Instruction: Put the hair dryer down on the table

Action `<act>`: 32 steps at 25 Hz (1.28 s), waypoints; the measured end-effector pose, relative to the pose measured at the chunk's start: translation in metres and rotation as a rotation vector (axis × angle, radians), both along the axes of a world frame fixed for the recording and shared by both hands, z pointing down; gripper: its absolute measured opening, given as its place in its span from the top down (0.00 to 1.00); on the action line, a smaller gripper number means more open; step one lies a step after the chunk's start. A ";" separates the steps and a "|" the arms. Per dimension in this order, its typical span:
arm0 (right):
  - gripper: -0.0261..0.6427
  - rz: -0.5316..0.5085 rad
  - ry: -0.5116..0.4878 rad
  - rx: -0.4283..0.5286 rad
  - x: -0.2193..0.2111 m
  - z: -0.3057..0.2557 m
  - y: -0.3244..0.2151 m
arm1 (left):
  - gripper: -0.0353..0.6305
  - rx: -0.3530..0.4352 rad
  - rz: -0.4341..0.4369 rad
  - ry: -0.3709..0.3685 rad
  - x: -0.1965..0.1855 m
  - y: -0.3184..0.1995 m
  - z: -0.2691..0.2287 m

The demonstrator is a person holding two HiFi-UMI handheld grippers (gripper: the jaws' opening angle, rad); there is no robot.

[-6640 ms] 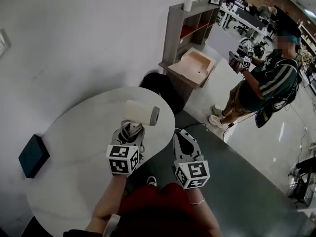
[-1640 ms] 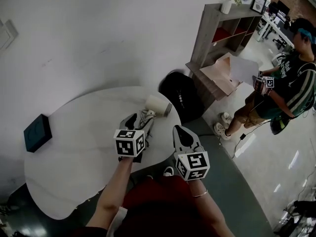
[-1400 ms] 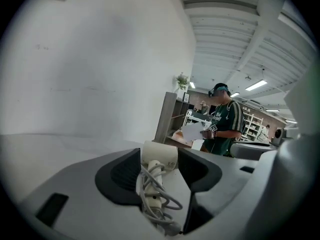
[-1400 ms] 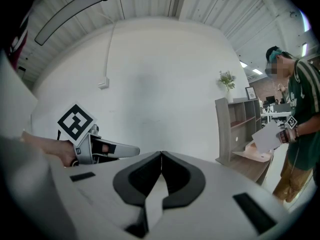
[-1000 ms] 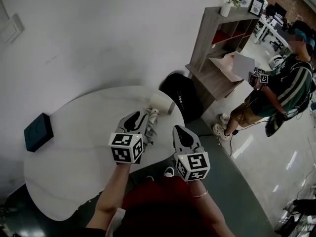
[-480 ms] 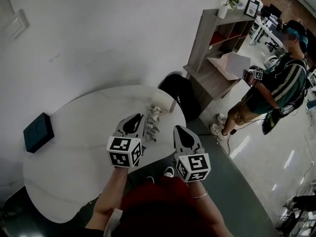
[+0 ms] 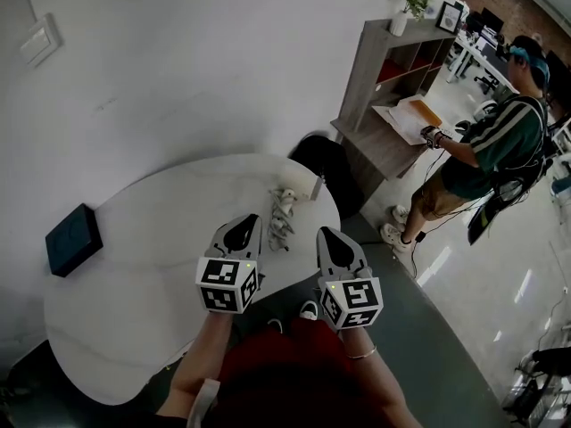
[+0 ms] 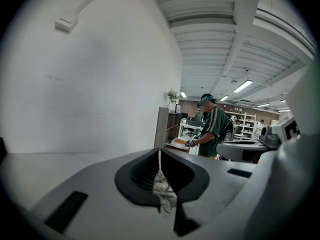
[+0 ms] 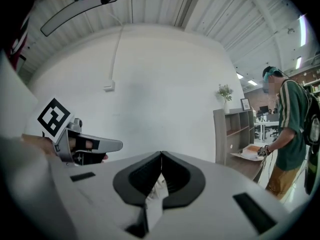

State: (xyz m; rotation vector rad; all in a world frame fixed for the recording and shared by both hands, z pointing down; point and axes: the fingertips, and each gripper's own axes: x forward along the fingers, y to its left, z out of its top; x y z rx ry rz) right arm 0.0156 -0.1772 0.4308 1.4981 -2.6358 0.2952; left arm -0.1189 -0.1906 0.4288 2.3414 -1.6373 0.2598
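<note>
I see the hair dryer [image 7: 284,212] lying on the counter [image 7: 152,266]. Left tool [image 7: 245,223] just closed to narrow, nothing in it; right tool [image 7: 328,235] narrow, empty.

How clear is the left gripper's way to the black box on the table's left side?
Probably clear, yes. The left gripper, whose jaws have just closed empty, hovers over the table's near side, and only bare tabletop lies between it and the black box. The hair dryer lies to its other side.
</note>
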 end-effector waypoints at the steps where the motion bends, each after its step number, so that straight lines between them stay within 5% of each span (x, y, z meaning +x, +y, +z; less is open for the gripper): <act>1: 0.94 0.000 0.001 0.003 -0.001 -0.001 0.002 | 0.90 0.001 0.000 -0.001 -0.001 0.003 0.000; 32: 0.94 0.038 0.040 0.058 -0.022 -0.012 0.069 | 0.91 0.046 0.023 0.012 -0.028 0.072 -0.010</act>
